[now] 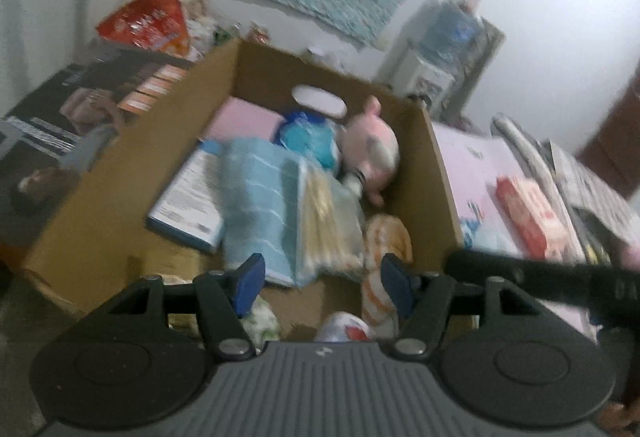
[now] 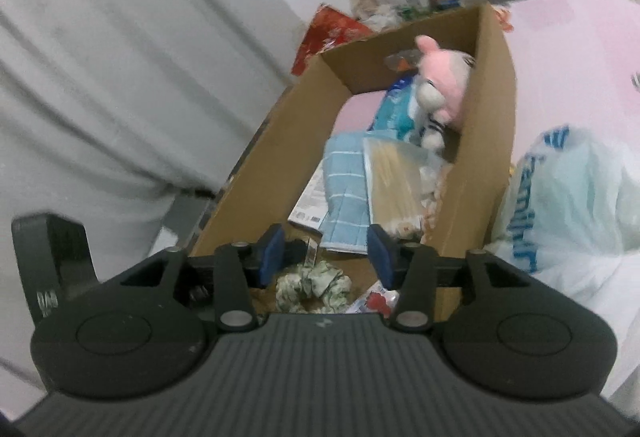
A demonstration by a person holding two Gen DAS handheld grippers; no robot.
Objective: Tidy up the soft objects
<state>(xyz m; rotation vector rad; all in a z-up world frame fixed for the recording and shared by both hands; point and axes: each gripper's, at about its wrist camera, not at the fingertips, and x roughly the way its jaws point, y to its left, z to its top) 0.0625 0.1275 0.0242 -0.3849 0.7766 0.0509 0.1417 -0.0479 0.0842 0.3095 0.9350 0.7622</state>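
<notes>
My left hand-held gripper [image 1: 322, 287] and right hand-held gripper [image 2: 326, 257] hang spread and empty over the cardboard box [image 1: 120, 173], pink plush toy [image 1: 372, 147] at its far corner.

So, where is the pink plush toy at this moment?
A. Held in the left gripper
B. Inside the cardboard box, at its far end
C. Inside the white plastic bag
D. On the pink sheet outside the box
B: the pink plush toy lies inside the cardboard box, against its far wall, and no gripper touches it.
</notes>
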